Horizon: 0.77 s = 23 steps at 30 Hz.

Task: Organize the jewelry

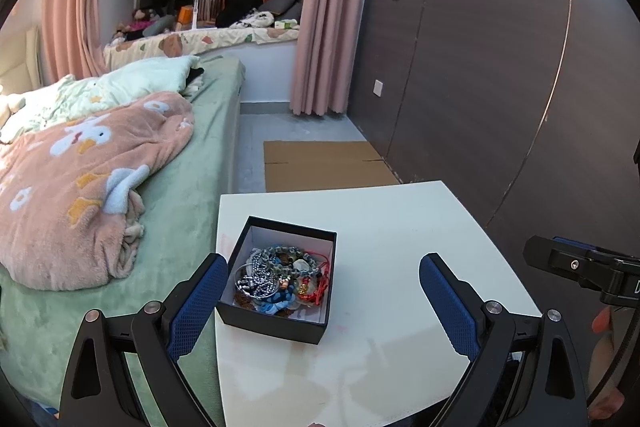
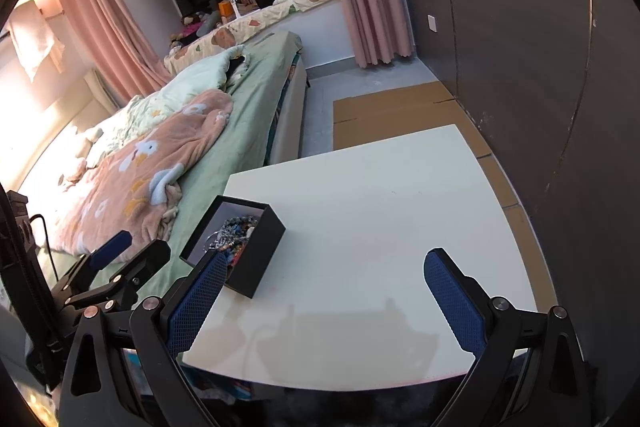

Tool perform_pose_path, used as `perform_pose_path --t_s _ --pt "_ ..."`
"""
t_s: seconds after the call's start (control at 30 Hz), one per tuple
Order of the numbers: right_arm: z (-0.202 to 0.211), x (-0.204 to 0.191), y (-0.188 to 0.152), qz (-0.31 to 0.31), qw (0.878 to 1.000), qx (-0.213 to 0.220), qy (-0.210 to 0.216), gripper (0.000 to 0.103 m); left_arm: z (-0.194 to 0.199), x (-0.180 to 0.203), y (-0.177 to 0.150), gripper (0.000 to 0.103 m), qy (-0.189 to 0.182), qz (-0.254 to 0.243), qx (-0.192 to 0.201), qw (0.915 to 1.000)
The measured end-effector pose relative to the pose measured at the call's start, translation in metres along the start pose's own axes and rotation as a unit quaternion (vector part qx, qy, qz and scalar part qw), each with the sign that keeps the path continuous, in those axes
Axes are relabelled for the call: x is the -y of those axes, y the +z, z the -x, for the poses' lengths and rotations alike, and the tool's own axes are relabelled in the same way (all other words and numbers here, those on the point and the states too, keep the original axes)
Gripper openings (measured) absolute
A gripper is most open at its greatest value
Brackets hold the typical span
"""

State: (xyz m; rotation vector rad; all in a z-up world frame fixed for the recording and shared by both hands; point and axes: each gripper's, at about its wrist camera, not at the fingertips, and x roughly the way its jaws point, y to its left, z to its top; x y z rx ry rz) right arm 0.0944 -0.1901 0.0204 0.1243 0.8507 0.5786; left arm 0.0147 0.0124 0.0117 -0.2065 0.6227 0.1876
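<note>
- A white bench (image 1: pixel 384 227) is seen in a bedroom, set just beside a bed (image 1: pixel 200 163) covered with a green sheet.
- A pink fleece blanket (image 1: pixel 80 179) with white flowers is heaped on the bed, with a pale green quilt (image 1: pixel 132 83) behind it.
- Pink curtains (image 1: pixel 328 11) are hung by a window seat, a dark wood-grain wall panel (image 1: pixel 480 75) is seen to the right, and flattened cardboard (image 1: pixel 324 163) is laid on the floor past the bench.
- No writing can be read; only a cut-off white letter is seen on the other tool at the right edge of the left view.
- A black jewelry box (image 1: pixel 280 279) is set open near the bench's left edge, and tangled jewelry (image 1: pixel 280 275) is piled inside: beaded bracelets, silver chains, red cord.
- The left gripper (image 1: pixel 324 307) is held wide open, empty, its blue-padded fingers (image 1: pixel 448 307) spread around the box without touching it.
- The right gripper (image 2: pixel 324 299) is likewise spread wide and empty, above bare bench to the right of the box.
</note>
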Motion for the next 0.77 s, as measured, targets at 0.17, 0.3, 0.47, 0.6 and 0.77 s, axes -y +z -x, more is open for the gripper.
perform_pose_path --t_s 0.17,0.3,0.47,0.6,0.77 --pt "0.0 0.002 0.0 -0.003 1.0 -0.002 0.001 0.1 0.001 0.002 0.0 0.097 0.005 -0.006 0.005 1.0" --pt "0.0 0.003 0.0 -0.004 1.0 -0.003 0.0 0.1 -0.002 0.008 0.0 0.097 0.004 -0.019 0.002 0.9998" --pt "-0.002 0.004 0.001 -0.004 1.0 -0.005 -0.004 0.1 -0.005 0.01 -0.002 0.097 0.003 -0.025 -0.003 0.9997" --pt "-0.004 0.007 0.0 -0.007 1.0 -0.009 -0.007 0.1 -0.007 0.007 -0.003 0.097 0.006 -0.024 -0.002 0.9997" --pt "-0.006 0.011 -0.003 -0.008 1.0 -0.017 -0.01 0.1 -0.019 0.006 -0.002 0.097 0.007 -0.013 -0.015 0.9998"
